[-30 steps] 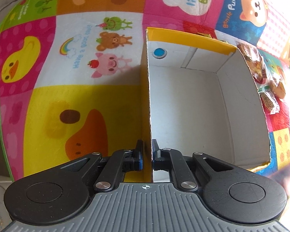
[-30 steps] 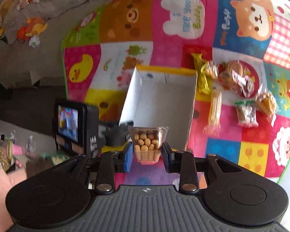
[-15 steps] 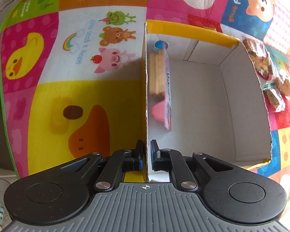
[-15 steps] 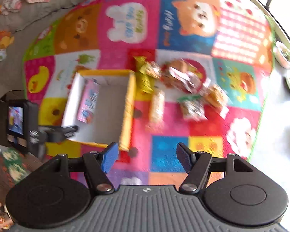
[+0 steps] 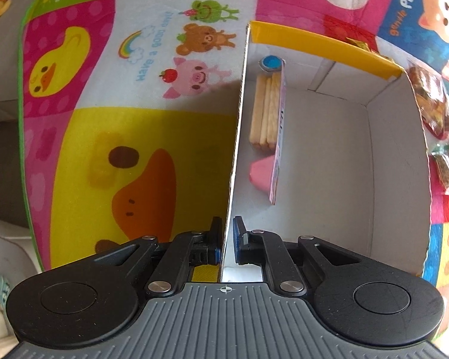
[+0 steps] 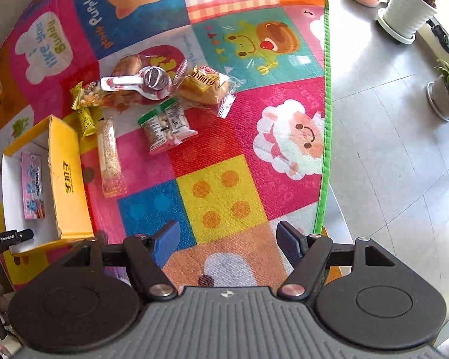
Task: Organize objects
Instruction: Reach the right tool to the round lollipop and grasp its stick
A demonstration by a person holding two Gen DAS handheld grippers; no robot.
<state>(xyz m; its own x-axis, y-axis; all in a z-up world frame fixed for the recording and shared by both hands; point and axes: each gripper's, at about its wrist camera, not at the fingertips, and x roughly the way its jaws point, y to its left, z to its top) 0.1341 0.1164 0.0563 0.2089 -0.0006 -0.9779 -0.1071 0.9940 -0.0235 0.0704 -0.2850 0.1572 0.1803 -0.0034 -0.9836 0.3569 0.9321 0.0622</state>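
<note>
Left gripper clamps the thin, bendable cardboard box wall; right gripper gapes above light, crinkly, crushable snack packets, best pinched across their middles.

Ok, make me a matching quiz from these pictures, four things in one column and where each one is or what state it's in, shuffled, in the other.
Things:
1. biscuit pack
2. left gripper
3. right gripper
4. bread bag

States:
A. open, holding nothing
B. lying inside the box
C. on the mat, outside the box
D. shut on the box wall

Pairs: 1-B, 2-D, 3-A, 4-C
</note>
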